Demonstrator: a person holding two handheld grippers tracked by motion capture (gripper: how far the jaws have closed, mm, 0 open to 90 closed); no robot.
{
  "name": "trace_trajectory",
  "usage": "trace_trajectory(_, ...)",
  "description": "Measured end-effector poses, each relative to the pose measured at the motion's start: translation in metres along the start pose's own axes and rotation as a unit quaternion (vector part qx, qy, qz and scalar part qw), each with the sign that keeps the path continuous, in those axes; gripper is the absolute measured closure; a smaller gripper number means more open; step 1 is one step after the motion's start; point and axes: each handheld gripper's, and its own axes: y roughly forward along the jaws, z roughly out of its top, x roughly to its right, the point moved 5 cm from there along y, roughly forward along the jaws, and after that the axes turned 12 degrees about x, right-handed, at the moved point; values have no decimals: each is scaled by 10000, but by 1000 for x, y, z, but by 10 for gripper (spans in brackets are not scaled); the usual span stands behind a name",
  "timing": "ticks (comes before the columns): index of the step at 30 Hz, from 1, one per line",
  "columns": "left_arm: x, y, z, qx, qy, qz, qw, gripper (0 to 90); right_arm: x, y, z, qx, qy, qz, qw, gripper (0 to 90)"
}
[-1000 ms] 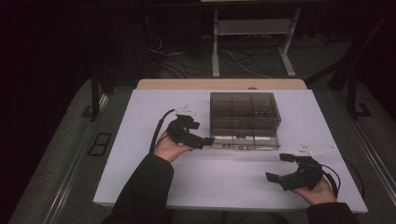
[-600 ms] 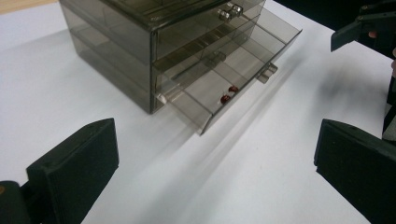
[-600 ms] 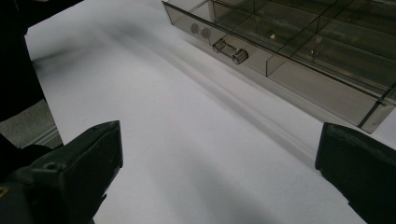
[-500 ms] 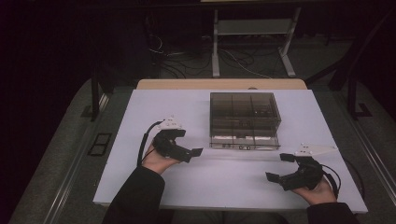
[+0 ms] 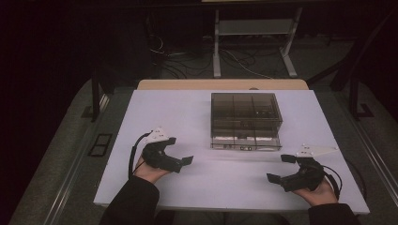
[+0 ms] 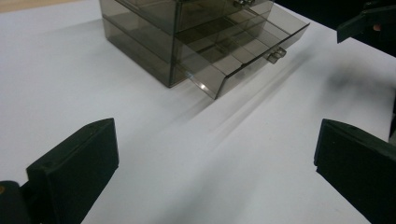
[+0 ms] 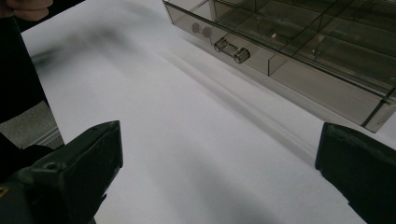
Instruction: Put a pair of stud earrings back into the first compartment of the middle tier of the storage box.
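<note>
White tabletop [image 5: 211, 197] bare along near edge | drawer box [image 5: 245, 119] centre-far, bottom drawer [image 5: 244, 143] pulled out | left gripper [image 5: 180, 161] near-left, jaws wide, nothing held | right gripper [image 5: 281, 169] near-right, jaws apart, nothing held

A drawer cabinet [image 5: 246, 119] stands on the desk [image 5: 187, 108], toward the far edge and slightly right of centre, its bottom drawer [image 5: 245, 143] pulled out toward the person. The left gripper [image 5: 180, 160] rests on the desk near the front left, well apart from the cabinet and pointing toward the right. The right gripper [image 5: 281, 168] sits at the front right, near the drawer's right corner but not touching it, pointing left. Bare desk lies between the two grippers, in front of the drawer. Behind the desk, a metal stand [image 5: 253, 42] rises from the floor, with cables [image 5: 187, 61] lying to its left.
</note>
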Motion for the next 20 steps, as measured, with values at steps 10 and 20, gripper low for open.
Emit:
trace_trajectory(10,-1,-12,-21,152,-18,38,9999,0,0,1,0,10,17,16,10000,3)
trace_trajectory(20,0,-15,-25,222,-49,22,9997,0,1,3,-1,-8,6,19,10000,3)
